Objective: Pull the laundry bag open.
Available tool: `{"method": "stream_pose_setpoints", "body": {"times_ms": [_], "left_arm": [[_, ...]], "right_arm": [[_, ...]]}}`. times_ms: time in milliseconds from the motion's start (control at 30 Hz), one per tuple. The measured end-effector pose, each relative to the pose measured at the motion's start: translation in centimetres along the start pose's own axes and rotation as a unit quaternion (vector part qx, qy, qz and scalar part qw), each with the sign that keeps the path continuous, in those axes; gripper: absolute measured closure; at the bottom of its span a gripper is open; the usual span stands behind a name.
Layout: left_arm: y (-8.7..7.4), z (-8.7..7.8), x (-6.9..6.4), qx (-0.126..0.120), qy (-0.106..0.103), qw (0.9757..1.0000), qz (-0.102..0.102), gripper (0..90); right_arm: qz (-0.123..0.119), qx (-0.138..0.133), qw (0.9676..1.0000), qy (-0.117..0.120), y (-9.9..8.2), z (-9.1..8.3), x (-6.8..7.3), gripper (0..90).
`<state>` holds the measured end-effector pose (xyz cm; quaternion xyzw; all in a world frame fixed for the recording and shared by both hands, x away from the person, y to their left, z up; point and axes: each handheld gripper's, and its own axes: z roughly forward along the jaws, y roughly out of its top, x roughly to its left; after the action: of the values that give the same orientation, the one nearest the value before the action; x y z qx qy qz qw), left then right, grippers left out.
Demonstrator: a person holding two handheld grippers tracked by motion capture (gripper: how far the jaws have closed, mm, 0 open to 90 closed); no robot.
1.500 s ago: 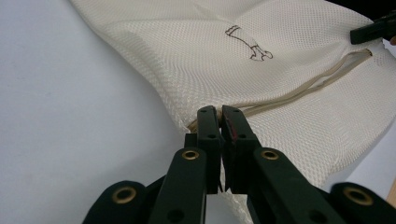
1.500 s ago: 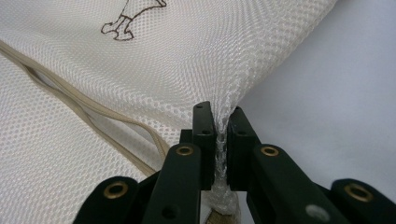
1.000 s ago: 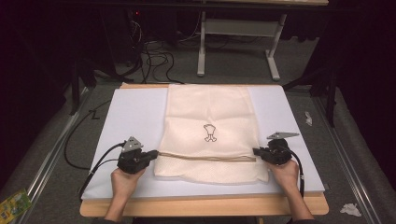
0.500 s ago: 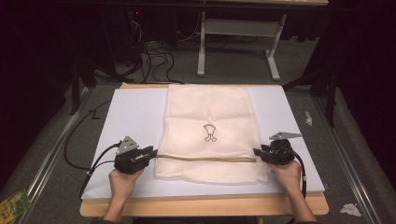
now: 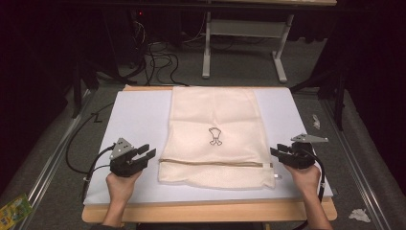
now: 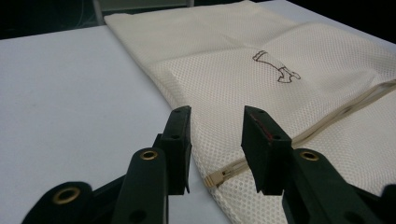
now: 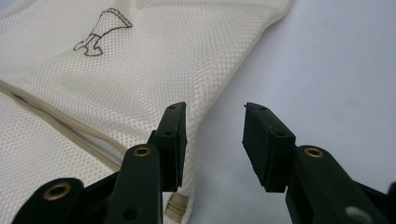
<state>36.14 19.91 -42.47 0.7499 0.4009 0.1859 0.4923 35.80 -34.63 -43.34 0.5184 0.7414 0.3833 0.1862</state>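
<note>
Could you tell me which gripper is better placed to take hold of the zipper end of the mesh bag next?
Left, probably. The left gripper stands open with the zipper end of the mesh bag just beyond its jaws; the right gripper faces mostly bare table beside the bag's edge.
</note>
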Motion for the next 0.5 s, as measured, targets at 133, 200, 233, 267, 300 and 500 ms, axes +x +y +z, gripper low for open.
{"method": "stream_pose_setpoints", "body": {"times_ms": [133, 200, 233, 267, 300, 500], "left_arm": [[0.0, -0.3, 0.5, -0.005, 0.003, 0.9999, -0.009, 62.1], [0.0, -0.4, 0.7, -0.009, 0.008, 0.9998, -0.013, 61.9], [0.0, -0.5, 0.8, -0.01, 0.009, 0.9998, -0.014, 61.7], [0.0, -0.6, 1.0, -0.012, 0.011, 0.9997, -0.017, 61.6], [0.0, -0.6, 1.1, -0.013, 0.012, 0.9997, -0.019, 61.5], [-0.1, -0.9, 1.9, -0.018, 0.022, 0.9991, -0.032, 61.1]], "right_arm": [[0.008, -0.012, 0.9999, -0.006, 0.0, -0.7, -0.6, 60.5], [0.008, -0.018, 0.9998, -0.008, -0.1, -0.9, -0.8, 60.6], [0.014, -0.018, 0.9997, -0.011, -0.1, -1.1, -0.9, 60.7], [0.012, -0.02, 0.9996, -0.011, -0.1, -1.2, -1.0, 60.8], [0.017, -0.023, 0.9995, -0.012, -0.1, -1.5, -1.2, 61.0], [0.024, -0.034, 0.9989, -0.021, -0.3, -2.0, -1.9, 61.4]]}}
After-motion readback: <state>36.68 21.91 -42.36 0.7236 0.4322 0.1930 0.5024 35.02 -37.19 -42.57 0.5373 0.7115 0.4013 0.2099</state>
